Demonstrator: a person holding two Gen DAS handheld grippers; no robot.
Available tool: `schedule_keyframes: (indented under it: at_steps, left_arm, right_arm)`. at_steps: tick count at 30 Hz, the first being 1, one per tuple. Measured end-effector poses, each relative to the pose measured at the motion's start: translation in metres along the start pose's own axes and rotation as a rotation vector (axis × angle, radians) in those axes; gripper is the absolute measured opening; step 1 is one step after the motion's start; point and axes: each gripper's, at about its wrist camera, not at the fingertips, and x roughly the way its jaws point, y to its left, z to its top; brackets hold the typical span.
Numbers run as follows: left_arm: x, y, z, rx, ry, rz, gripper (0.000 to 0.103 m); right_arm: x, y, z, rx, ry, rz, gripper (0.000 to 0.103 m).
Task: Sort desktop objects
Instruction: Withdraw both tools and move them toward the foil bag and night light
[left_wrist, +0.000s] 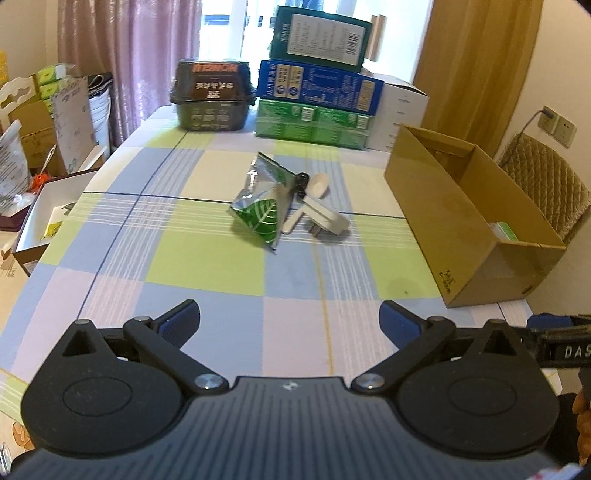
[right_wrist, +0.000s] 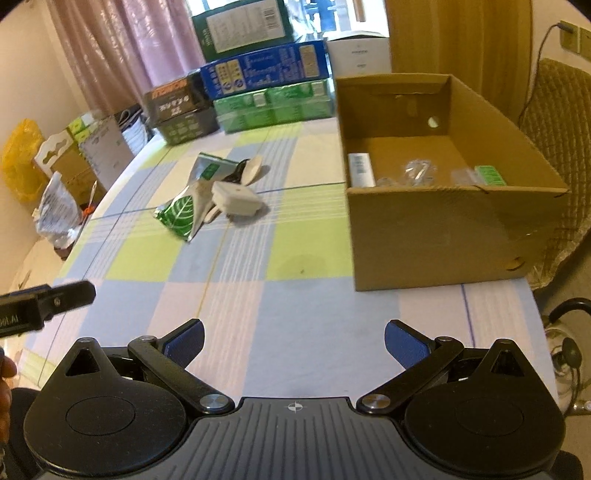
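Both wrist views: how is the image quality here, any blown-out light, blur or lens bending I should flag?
Left wrist view: the window behind the stacked boxes is blown out, and the table edge bows from fisheye distortion. Right wrist view: the cardboard box looks slightly smeared, the tablecloth curves toward the corners, and the foil packet stays readable. Both grippers are sharp.

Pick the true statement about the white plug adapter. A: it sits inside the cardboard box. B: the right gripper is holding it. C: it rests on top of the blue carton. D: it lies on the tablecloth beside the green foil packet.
D: the white plug adapter lies on the tablecloth beside the green foil packet, outside the cardboard box, and both grippers are open and empty.
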Motion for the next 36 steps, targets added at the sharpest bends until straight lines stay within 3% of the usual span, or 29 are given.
schedule_keyframes:
  at_steps: [8,36]
  left_arm:
    - [-0.002,0.018,0.004,0.000,-0.015,0.000,0.101]
    - [0.026,0.051,0.009,-0.016,0.045,-0.017,0.101]
  right_arm:
    - [0.007,0.013,0.001,-0.024,0.007,0.002,0.101]
    - [0.046,0.046,0.018,-0.095,0.038,0.031,0.101]
